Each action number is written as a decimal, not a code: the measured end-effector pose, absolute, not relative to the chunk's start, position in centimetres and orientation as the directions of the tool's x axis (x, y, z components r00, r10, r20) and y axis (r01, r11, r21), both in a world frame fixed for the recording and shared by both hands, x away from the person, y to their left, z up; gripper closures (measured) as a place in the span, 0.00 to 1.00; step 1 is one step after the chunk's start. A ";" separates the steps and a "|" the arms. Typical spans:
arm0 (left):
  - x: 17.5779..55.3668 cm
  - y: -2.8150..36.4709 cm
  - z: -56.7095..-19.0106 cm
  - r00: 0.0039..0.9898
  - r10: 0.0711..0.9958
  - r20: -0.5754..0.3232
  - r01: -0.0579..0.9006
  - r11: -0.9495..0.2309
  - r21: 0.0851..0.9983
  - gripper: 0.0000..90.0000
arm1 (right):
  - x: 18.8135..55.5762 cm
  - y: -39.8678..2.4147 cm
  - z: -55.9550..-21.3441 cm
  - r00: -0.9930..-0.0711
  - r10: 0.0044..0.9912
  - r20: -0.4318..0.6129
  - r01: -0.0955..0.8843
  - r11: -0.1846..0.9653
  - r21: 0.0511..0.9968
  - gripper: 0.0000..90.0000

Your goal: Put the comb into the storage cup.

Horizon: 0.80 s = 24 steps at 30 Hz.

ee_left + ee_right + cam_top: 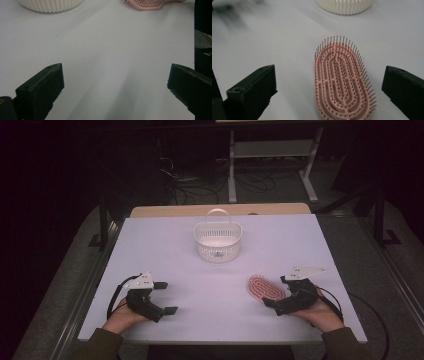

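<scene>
Step in hand looks like the approach to a pickup: right gripper (276, 292) sits at the pink hairbrush (265, 288), jaws spread wide with nothing pressed between them. In the right gripper view the hairbrush (343, 80) lies between the two black jaws, well clear of both, bristles up, flat on the white table (200, 270). So lined up, not yet gripped. Left gripper (167, 297) is parked near the table's front left corner, jaws also wide apart and empty; the left gripper view has bare table between them, with the hairbrush (145, 3) and the white basket (50, 6) far off at the top edge. Hairbrush position: front right part of the table, just ahead of the right hand (320, 312), well apart from the basket (218, 242), which stands upright near the table's far middle with its handle up. Long axis: an elongated oval; in the high view it runs diagonally, one end toward the far left, the other toward the near right by the gripper. In the right gripper view it runs roughly along the gripper's line of sight, tilted slightly. No separate handle visible; near end is cut off at the frame's bottom. My read of the next move: ease forward and down, close across the short width, keep the pads on the body edges rather than the bristles. The likely destination is the basket, but that's a guess.
</scene>
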<state>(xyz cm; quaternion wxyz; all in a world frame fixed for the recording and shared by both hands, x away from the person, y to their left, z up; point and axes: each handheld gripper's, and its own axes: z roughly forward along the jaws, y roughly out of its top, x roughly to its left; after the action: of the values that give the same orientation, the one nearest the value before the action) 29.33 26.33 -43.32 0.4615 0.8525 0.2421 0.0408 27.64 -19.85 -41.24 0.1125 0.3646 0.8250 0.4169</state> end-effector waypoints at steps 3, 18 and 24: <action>29.3 26.3 -43.3 0.880 0.450 -0.152 0.374 -0.457 0.807 0.00 | 27.6 -19.8 -41.1 -0.709 0.695 0.115 0.504 0.386 0.773 0.00; 29.3 26.3 -43.3 0.880 0.450 -0.153 0.374 -0.457 0.807 0.00 | 27.7 -20.6 -40.7 -0.701 0.706 0.103 0.506 0.390 0.769 0.00; 29.3 26.3 -43.3 0.880 0.450 -0.153 0.374 -0.457 0.807 0.00 | 27.6 -21.2 -40.8 -0.698 0.709 0.103 0.512 0.393 0.764 0.00</action>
<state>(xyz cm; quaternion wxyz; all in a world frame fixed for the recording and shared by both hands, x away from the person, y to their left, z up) 29.31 26.33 -43.31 0.4614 0.8526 0.2418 0.0412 27.65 -21.22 -40.76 0.1206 0.3695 0.8258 0.4086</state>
